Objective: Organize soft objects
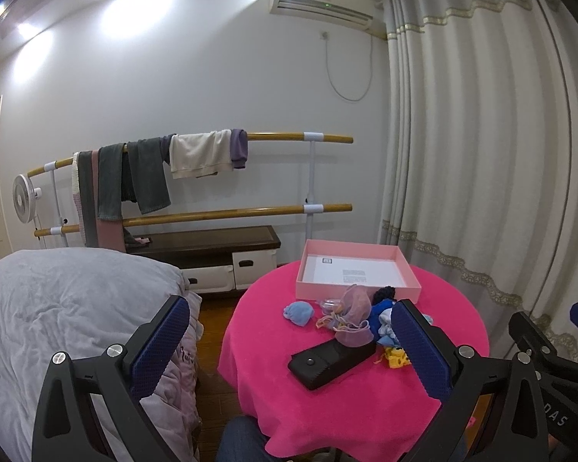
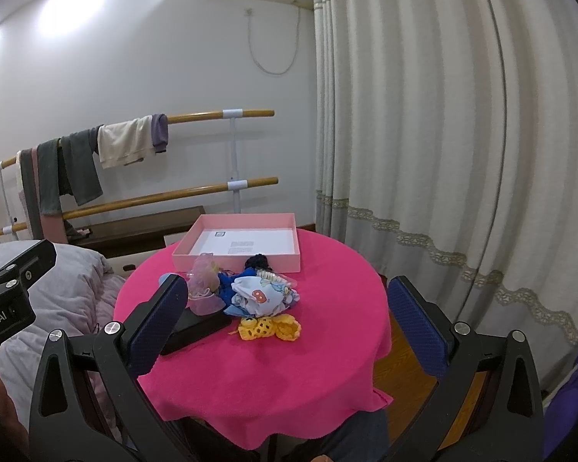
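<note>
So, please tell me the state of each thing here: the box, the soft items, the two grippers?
Pink box: open, no soft items in it.
Soft pile: heaped on the table, outside the box.
Yellow knit piece: on the table, at the pile's near edge.
Blue cloth: apart, left of the pile.
Left gripper: open, holding nothing.
Right gripper: open, holding nothing.

The left gripper's (image 2: 4,300) black body, seen from the right wrist, bears white letters "obot.AI", cut off at the frame edge. The right gripper's (image 1: 558,392) body shows "DAS". Print and a code inside the pink box (image 1: 356,269) are too small to read.
</note>
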Available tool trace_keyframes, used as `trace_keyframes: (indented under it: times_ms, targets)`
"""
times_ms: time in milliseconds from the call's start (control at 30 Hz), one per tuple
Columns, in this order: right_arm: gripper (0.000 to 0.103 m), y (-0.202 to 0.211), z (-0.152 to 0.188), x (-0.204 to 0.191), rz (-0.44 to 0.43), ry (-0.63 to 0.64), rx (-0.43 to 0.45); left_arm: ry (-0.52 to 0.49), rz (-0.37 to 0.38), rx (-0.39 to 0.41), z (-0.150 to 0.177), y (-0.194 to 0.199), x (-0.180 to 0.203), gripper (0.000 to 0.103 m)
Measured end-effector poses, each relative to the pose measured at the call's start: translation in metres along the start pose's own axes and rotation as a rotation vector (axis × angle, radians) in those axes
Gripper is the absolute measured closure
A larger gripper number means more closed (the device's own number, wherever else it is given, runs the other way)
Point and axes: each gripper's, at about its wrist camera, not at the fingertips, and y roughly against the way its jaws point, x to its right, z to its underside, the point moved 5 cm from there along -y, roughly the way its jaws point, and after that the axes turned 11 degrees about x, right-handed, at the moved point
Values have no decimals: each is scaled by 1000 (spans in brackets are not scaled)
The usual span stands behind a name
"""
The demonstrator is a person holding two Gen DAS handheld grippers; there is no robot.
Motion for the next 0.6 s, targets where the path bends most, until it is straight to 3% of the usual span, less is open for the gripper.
trace_keyframes:
  times_ms: [400, 600]
  targets:
    - [0, -2, 4, -3, -6, 13, -2, 4, -10, -6, 0, -8, -5, 0]
    - [0, -24, 15, -6, -17, 35, -49, 14, -11, -68, 16, -34, -8, 0]
